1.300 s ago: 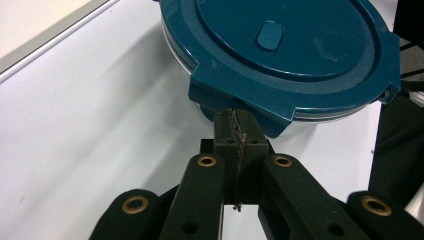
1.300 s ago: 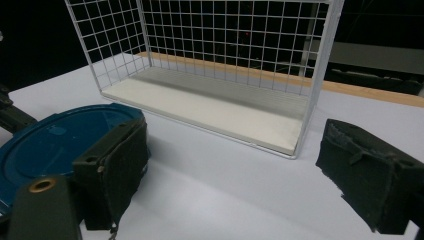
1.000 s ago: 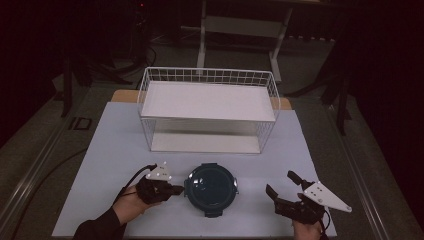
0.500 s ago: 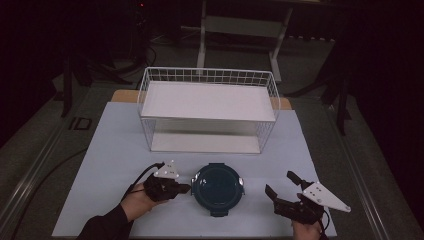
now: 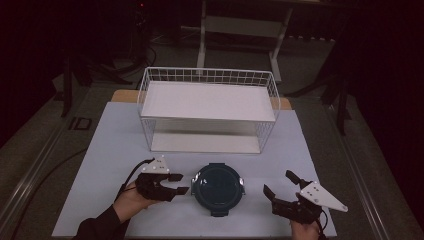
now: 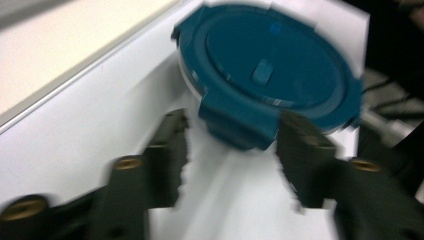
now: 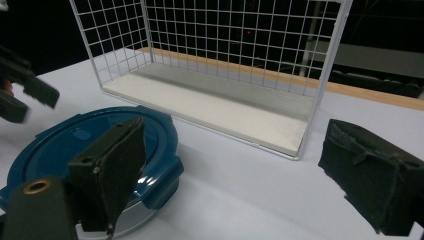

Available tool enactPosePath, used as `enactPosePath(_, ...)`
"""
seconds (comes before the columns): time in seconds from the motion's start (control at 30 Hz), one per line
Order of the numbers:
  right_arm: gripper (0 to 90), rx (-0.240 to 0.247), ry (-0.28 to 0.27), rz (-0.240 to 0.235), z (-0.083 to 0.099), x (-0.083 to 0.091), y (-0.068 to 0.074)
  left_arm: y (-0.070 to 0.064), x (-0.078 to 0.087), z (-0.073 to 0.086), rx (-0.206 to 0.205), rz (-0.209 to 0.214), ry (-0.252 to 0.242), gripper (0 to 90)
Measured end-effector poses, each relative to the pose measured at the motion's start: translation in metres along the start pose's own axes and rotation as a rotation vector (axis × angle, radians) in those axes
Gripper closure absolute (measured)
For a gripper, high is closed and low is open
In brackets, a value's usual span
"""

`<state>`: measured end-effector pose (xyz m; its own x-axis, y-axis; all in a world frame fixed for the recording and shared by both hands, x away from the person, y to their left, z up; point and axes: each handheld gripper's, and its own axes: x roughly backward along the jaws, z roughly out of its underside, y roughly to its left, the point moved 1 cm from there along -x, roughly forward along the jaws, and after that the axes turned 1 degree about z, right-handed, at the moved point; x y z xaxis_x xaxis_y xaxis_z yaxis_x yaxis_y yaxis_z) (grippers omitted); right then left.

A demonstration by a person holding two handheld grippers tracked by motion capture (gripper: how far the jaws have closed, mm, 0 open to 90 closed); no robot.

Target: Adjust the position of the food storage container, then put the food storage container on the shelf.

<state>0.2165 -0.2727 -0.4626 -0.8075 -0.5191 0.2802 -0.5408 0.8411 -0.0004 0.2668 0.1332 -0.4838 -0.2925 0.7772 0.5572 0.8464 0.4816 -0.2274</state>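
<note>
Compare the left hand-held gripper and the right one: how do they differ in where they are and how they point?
The left hand-held gripper lies close beside the blue container, its jaws pointing at the lid's side clip; the right hand-held gripper sits farther from the container. In the right gripper view, that gripper's jaws aim past the container toward the wire basket. Both are open and hold nothing, and both are low over the table.
</note>
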Motion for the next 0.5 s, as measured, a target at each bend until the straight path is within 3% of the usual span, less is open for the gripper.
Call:
enactPosePath(0.1,10.9,0.006,-0.004,0.001,-0.001,0.0,0.002,-0.002,0.005,-0.003,0.02,0.034,-0.024,19.3)
enactPosePath(0.13,10.9,0.008,-0.005,0.001,-0.001,0.0,0.003,-0.005,0.01,-0.009,0.038,0.038,-0.052,19.3)
enactPosePath(0.23,10.9,0.017,-0.021,-0.021,-0.006,0.001,0.008,-0.01,0.016,-0.019,0.045,0.063,-0.078,0.5)
enactPosePath(0.4,11.1,0.029,-0.06,-0.046,-0.015,0.003,0.013,-0.018,0.025,-0.029,0.067,0.044,-0.112,0.4)
enactPosePath(0.5,11.1,0.055,-0.075,-0.062,-0.021,0.004,0.015,-0.019,0.026,-0.031,0.111,0.041,-0.127,0.4)
